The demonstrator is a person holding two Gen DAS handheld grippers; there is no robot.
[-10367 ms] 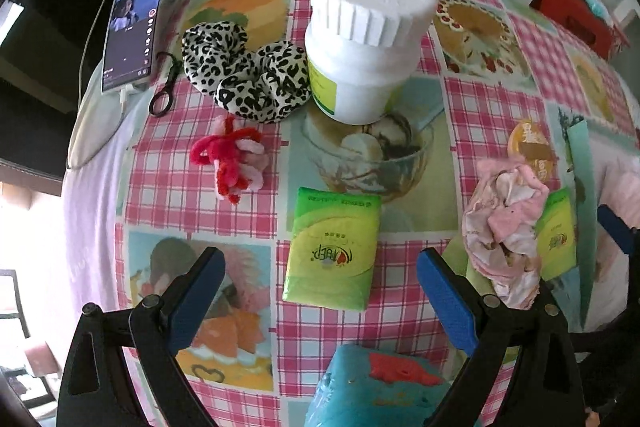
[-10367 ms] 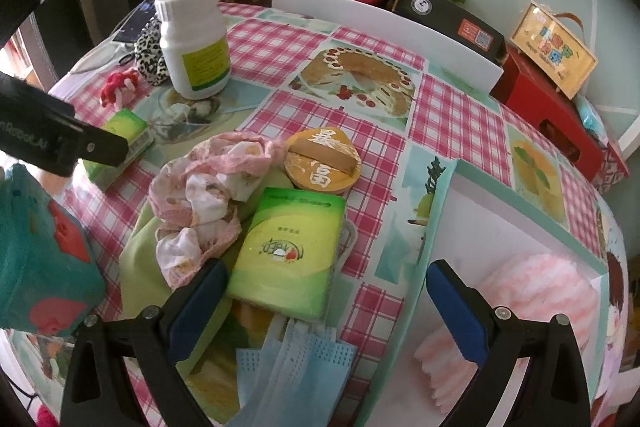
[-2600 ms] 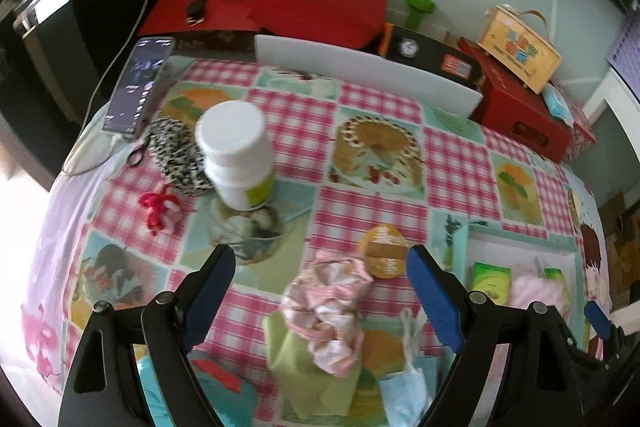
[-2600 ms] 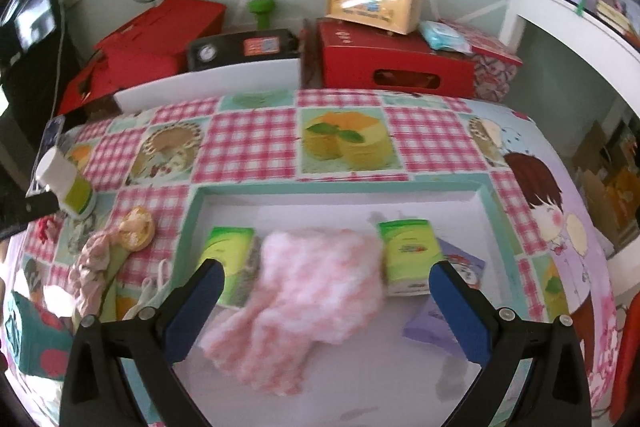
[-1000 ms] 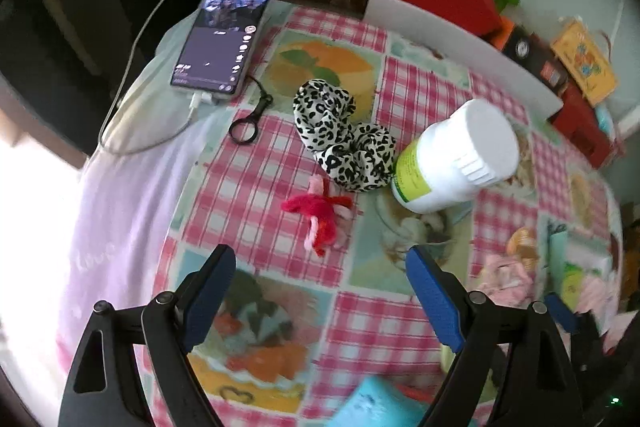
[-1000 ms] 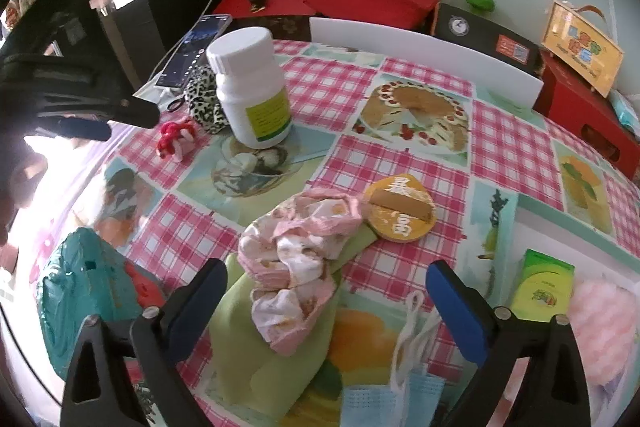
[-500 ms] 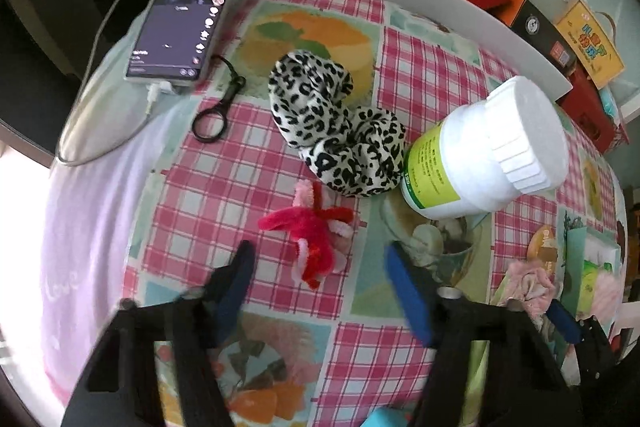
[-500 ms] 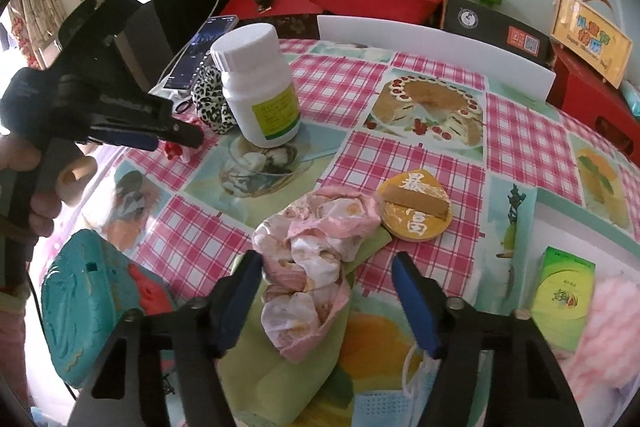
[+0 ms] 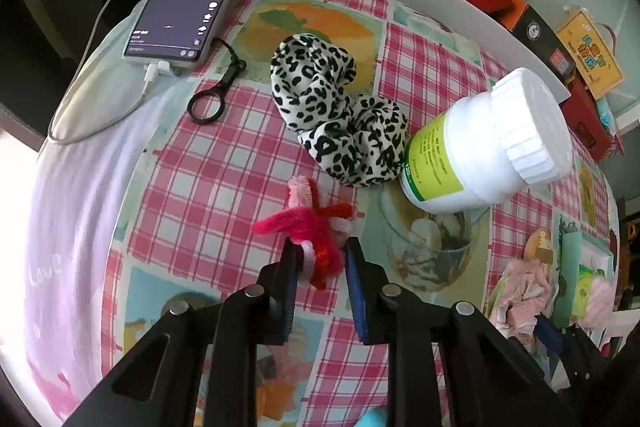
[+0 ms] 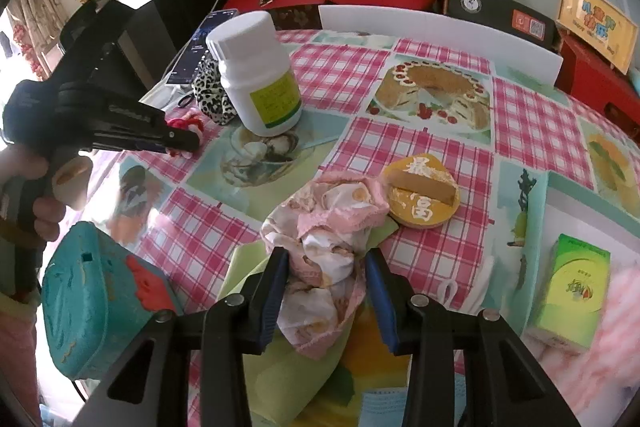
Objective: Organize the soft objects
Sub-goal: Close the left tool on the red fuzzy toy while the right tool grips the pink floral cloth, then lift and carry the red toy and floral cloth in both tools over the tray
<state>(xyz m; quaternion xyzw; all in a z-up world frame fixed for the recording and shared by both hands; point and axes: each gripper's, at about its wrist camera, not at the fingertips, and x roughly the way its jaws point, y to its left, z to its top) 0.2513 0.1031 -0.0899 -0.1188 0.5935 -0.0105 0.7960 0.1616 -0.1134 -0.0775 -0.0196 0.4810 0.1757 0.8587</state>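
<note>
Pink cloth (image 10: pixel 320 267) lies bunched between our right gripper (image 10: pixel 324 291) jaws, which are closing on it — likely bound for the tray (image 10: pixel 568 183) at right. Our left gripper (image 9: pixel 320 267) jaws are closing round the red fuzzy toy (image 9: pixel 312 227); beyond sit the leopard scrunchie (image 9: pixel 336 115) and bottle (image 9: pixel 484 147) — one soft, one not.

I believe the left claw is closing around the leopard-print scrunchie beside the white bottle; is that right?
Not quite: in the left wrist view, the left claw is closing around the red and pink fuzzy toy. The leopard-print scrunchie lies untouched beyond it, beside the white bottle.
</note>
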